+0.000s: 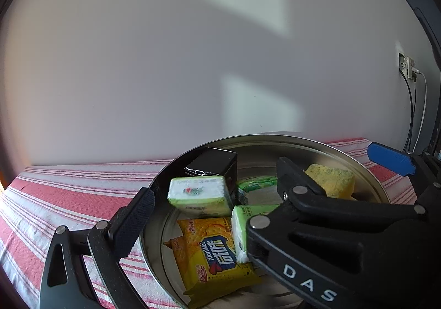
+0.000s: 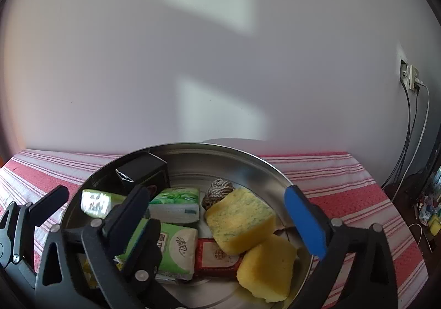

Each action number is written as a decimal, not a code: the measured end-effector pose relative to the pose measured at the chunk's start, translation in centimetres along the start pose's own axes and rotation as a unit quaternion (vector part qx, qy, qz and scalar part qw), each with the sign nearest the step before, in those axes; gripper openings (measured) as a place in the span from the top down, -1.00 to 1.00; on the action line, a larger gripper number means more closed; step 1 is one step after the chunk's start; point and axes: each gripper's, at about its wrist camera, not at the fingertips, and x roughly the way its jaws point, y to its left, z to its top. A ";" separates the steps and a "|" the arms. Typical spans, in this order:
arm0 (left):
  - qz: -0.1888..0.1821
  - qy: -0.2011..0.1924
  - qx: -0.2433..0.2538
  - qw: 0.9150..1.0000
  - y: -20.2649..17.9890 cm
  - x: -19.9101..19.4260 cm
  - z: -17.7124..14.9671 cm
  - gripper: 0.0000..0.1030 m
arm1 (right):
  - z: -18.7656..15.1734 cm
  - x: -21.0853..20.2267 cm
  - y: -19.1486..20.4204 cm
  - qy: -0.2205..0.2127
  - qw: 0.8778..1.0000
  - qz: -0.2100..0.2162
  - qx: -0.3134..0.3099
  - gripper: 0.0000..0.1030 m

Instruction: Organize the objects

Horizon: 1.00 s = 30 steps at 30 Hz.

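A round metal basin [image 1: 275,141] [image 2: 275,171] on a red-and-white striped cloth holds a black box [image 1: 213,161] [image 2: 143,168], green tissue packs [image 1: 199,194] [image 2: 176,200], a yellow snack packet [image 1: 215,251], two yellow sponges [image 2: 241,219] [image 2: 266,267], a red packet [image 2: 213,256] and a ball of twine [image 2: 217,190]. My left gripper [image 1: 216,187] is open and empty above the basin's left side. My right gripper [image 2: 217,212] is open and empty above the sponges. The left gripper's fingers [image 2: 146,243] show in the right wrist view over a tissue pack.
The striped cloth [image 1: 69,193] [image 2: 344,185] covers the table, which stands against a white wall. A wall socket with cables [image 2: 410,77] is at the right. Cluttered items [image 2: 430,215] lie beyond the table's right edge.
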 end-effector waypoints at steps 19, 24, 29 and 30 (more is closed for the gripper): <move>0.007 0.011 -0.014 1.000 1.8 1.5 1.0 -0.96 | -0.3 -0.4 -0.9 0.001 1.000 -0.016 0.026 -0.99; 0.019 0.004 -0.011 1.000 2.9 1.1 0.9 -0.96 | -0.3 -1.5 -1.4 -0.015 0.999 -0.026 0.042 -0.99; 0.032 -0.012 -0.007 0.999 4.1 0.0 0.6 -0.96 | -0.5 -2.0 -1.7 -0.018 0.998 -0.020 0.057 -0.99; 0.034 -0.017 -0.005 0.999 4.4 0.5 -0.1 -0.96 | -0.6 -2.0 -1.6 -0.016 0.998 -0.018 0.062 -0.99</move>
